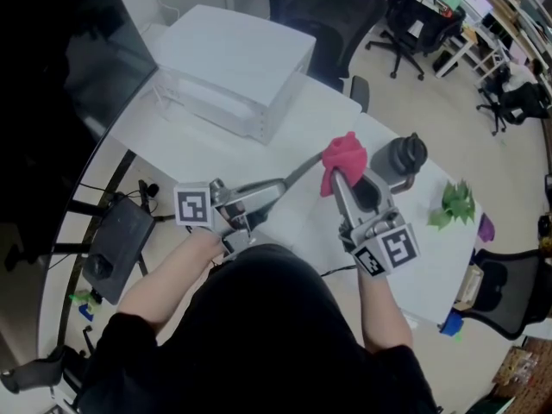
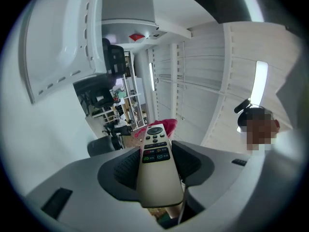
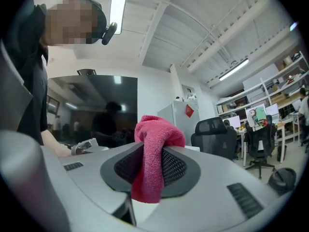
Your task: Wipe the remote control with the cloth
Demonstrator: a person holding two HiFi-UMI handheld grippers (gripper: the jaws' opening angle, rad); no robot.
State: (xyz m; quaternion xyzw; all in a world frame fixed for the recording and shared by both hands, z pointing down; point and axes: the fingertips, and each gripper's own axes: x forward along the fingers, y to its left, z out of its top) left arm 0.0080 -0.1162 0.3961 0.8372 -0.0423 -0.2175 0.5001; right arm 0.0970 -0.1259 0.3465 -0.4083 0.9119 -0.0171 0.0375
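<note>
**Above the table [image 1: 172, 136]: remote control [image 2: 157, 166] clamped, cloth [image 3: 153, 153] brought to its tip**

Between the jaws of the left gripper [image 2: 158, 170] the remote control is pinched by its plain lower half. Its button face is turned up and its top end is left free, clear of the table. It is judged to be light, stiff and smooth-shelled, so a hold across the narrow sides, as now, is the one least likely to slip. The buttons are best kept out from under the pads.

The cloth, pink and soft, is bunched and squeezed between the jaws of the right gripper [image 3: 150, 170], with a loose fold hanging over the top. It is seen right at the remote's far end in the head view. Whether the two touch cannot be told.

Around them, a white box [image 1: 233, 63] stands further back on the table. A dark jug [image 1: 398, 162] sits just beyond the right gripper, and a green plant [image 1: 455, 201] lies off to the right. Office chairs [image 1: 410, 15] are well apart. Only the jug is judged near enough to be knocked by a wide wiping stroke.
</note>
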